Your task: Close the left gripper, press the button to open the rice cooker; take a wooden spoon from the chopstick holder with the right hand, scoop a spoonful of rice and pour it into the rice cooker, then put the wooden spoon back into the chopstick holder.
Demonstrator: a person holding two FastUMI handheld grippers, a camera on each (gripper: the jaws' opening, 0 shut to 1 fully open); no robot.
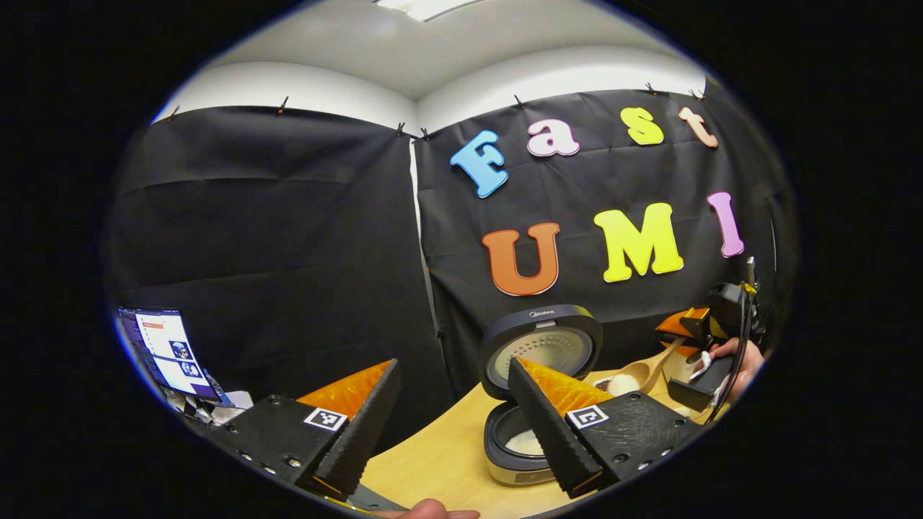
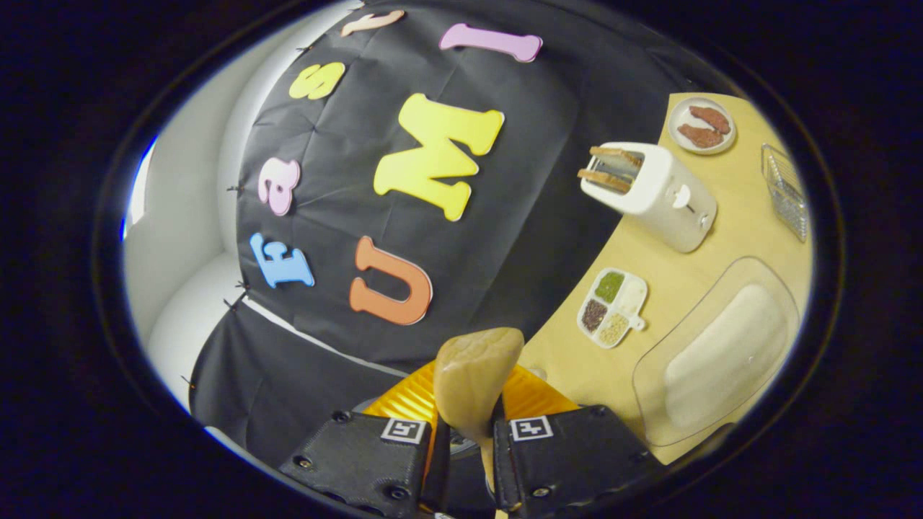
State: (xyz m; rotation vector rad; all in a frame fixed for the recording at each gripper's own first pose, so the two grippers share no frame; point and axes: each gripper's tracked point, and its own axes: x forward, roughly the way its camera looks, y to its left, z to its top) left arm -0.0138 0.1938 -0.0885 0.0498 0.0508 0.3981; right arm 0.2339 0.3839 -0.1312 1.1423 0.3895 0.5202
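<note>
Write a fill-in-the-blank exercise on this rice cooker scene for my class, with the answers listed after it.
1. The lid of the dark round rice cooker stands ____.
2. The right gripper is shut on the handle of a pale wooden ____.
3. The white toaster on the light wooden table holds ____ slices of bread.
4. The fingers of the left gripper stand ____, with nothing between them.

Missing words: open; spoon; two; apart

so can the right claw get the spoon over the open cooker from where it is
Probably yes. The cooker stands with its lid up and pot exposed, and the right claw, shut on the spoon, hangs just beside it. Nothing lies between them; the left claw is open and nearer the camera.
</note>
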